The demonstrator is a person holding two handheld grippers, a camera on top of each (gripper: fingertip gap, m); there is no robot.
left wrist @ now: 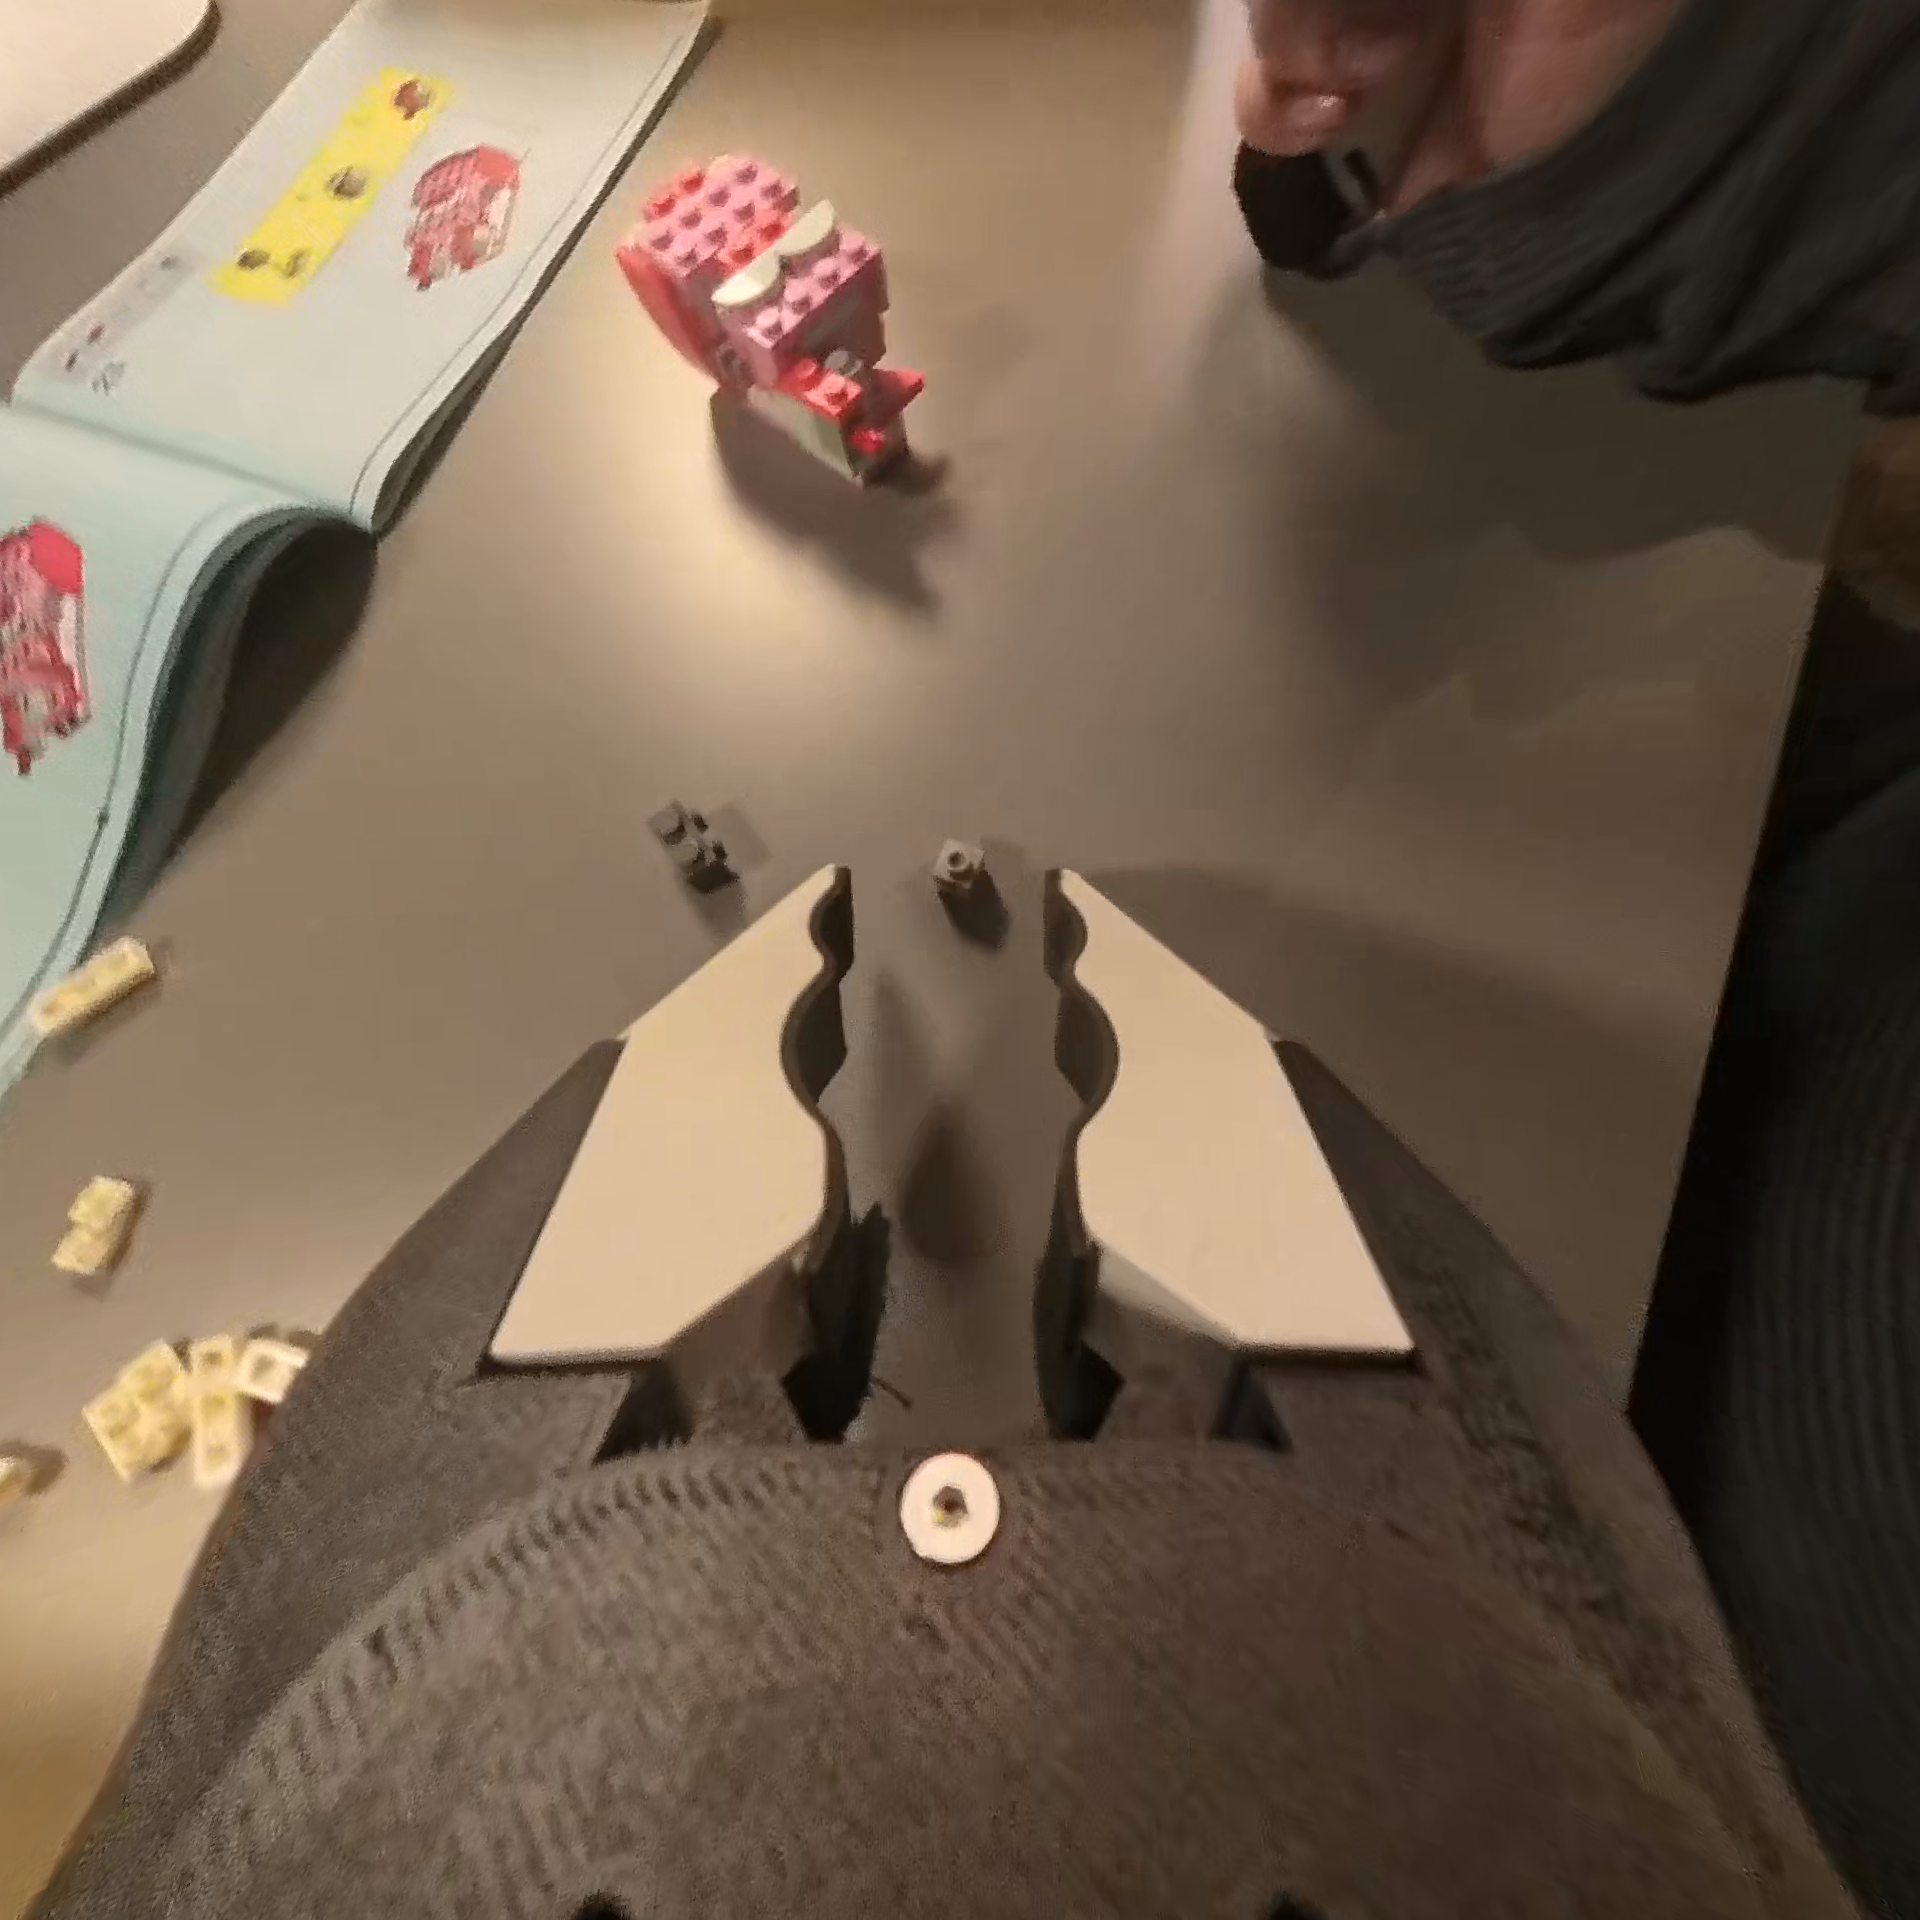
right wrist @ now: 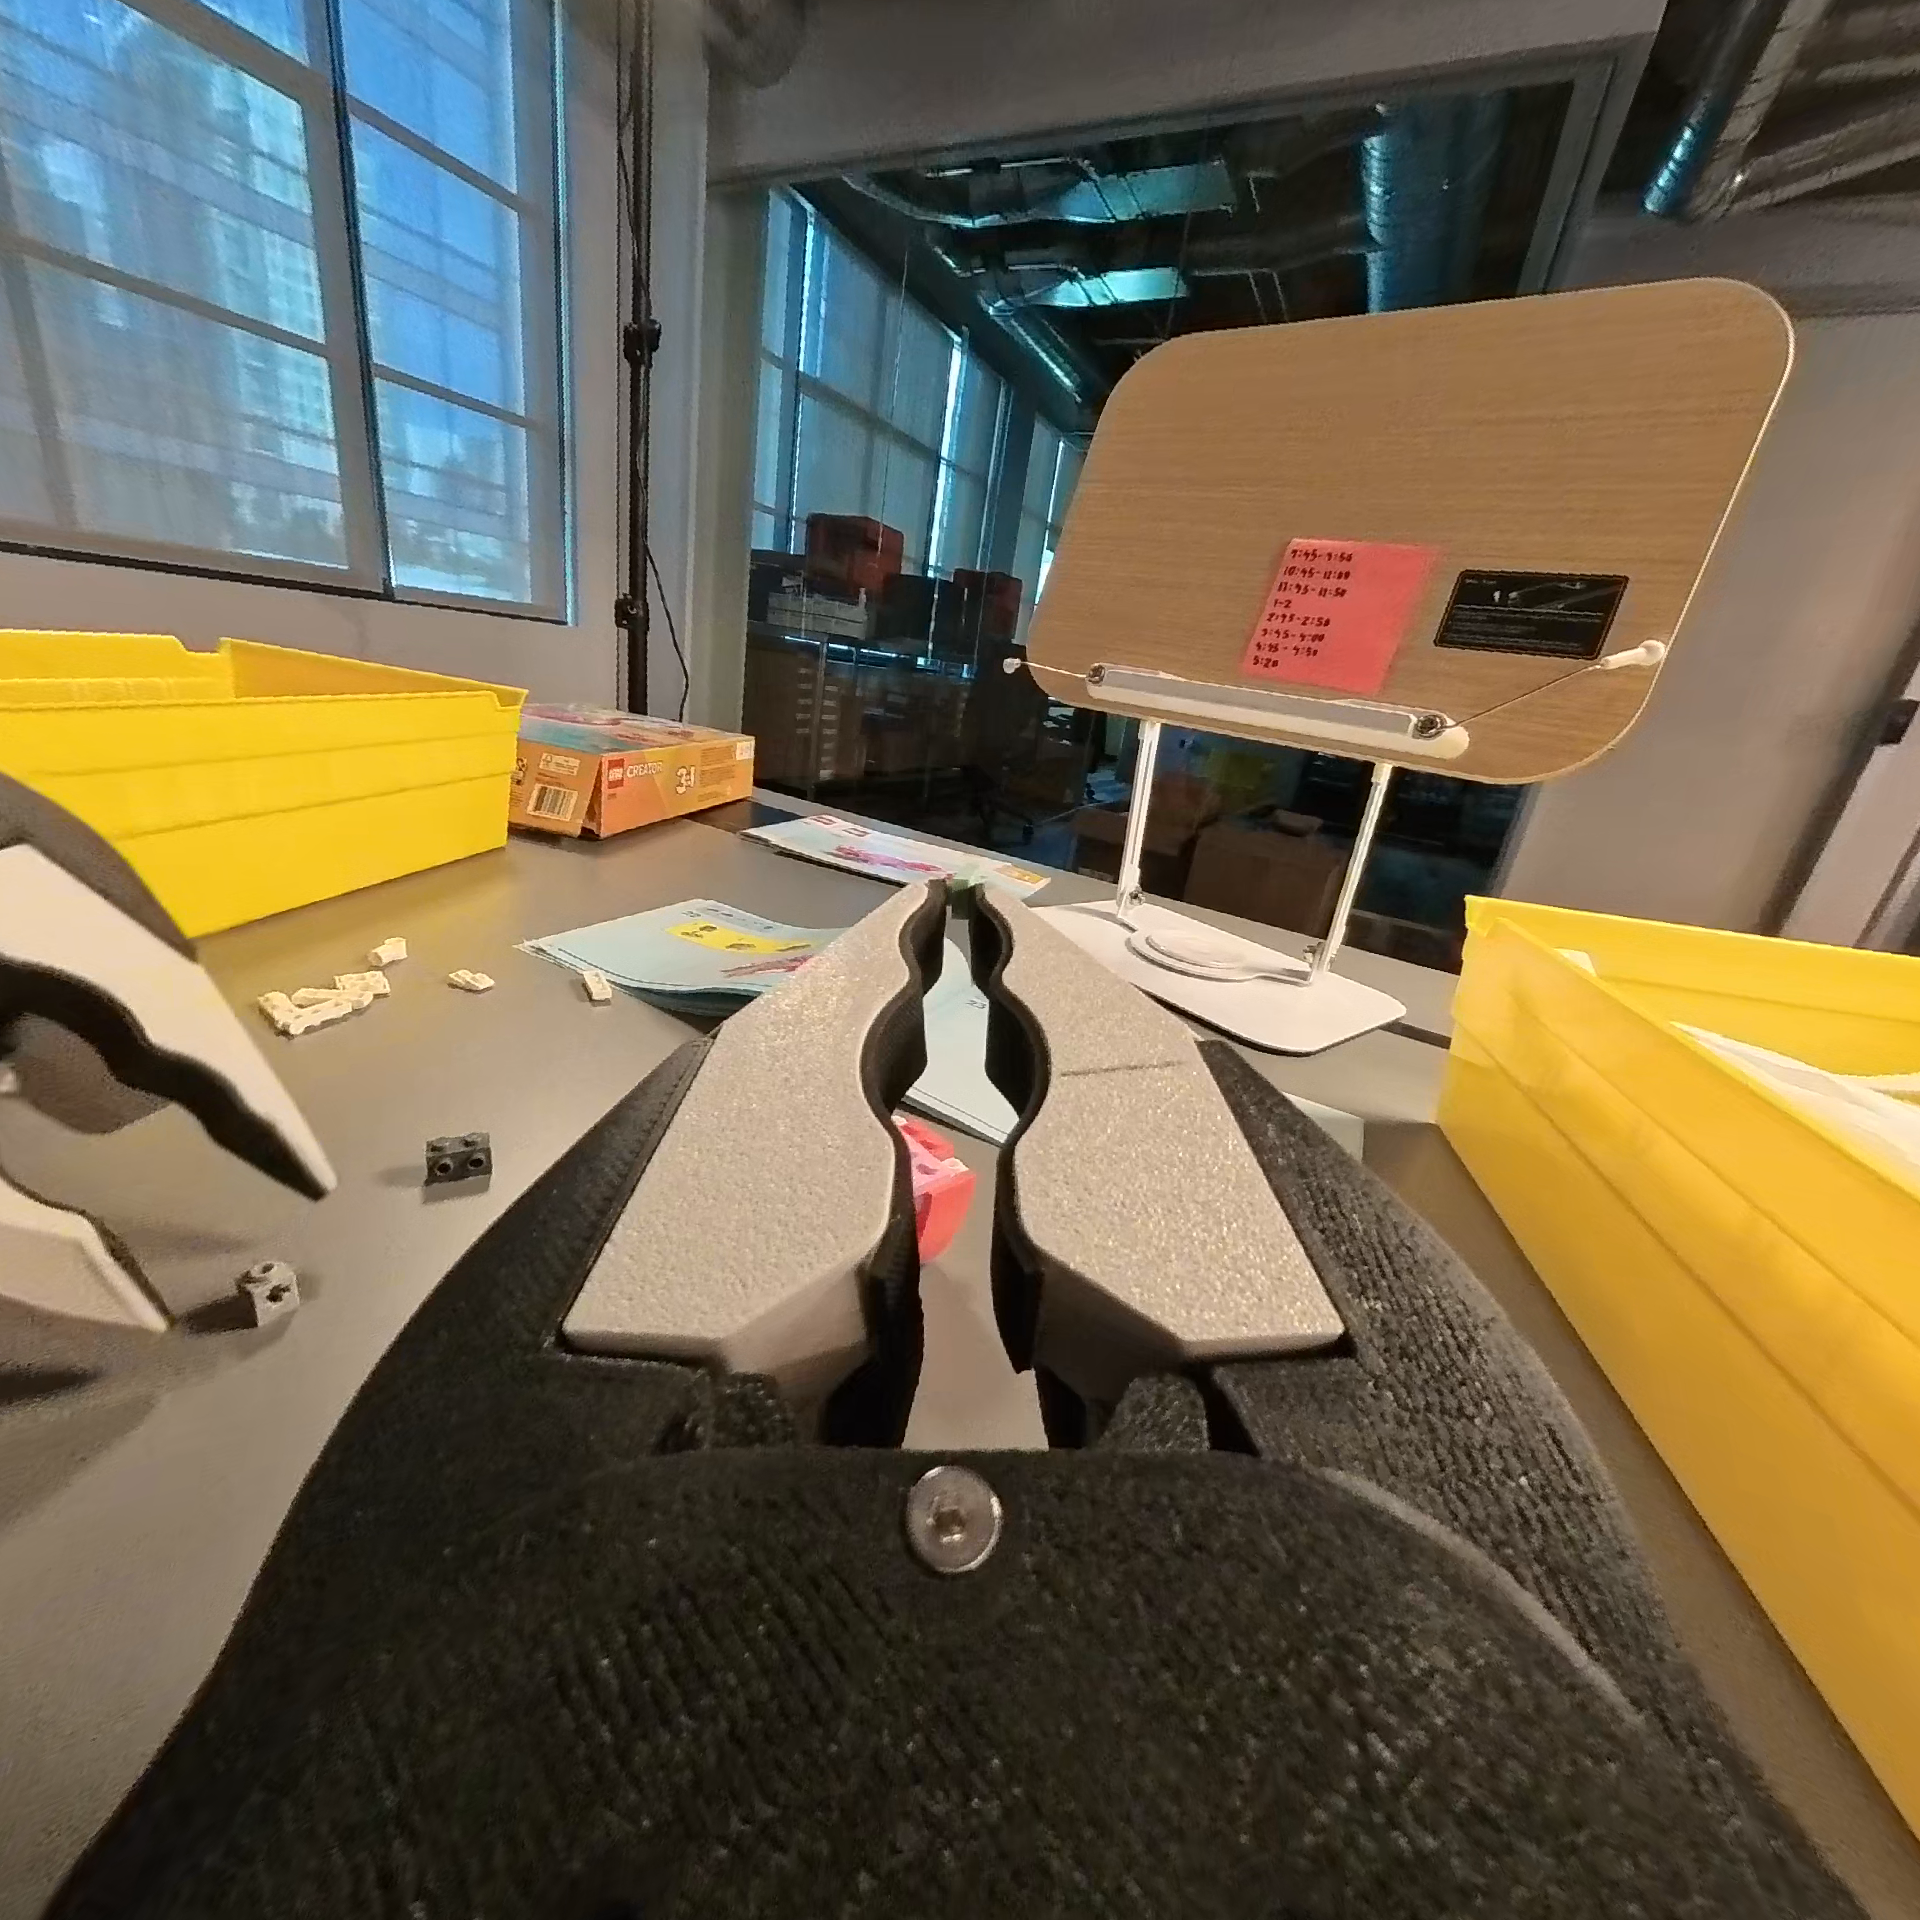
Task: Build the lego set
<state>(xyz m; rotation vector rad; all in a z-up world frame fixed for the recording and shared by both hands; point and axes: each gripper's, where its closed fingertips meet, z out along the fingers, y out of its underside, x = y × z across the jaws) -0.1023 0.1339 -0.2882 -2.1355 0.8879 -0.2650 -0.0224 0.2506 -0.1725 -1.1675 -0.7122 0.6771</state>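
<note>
we see the surface (left wrist: 1247, 727) under both tools. our left gripper (left wrist: 948, 883) tilts down, fingers (left wrist: 727, 1039) released, straddling a small grey brick (left wrist: 958, 871) without touching; a dark brick (left wrist: 694, 844) lies at ten o'clock. our right gripper (right wrist: 958, 891) sits level, fingers (right wrist: 790, 1122) clenched on a tiny green piece (right wrist: 968, 885).

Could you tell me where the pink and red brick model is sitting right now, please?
In the left wrist view the pink and red brick model stands on the grey table, just right of the open instruction booklet and well beyond the left gripper.
</note>
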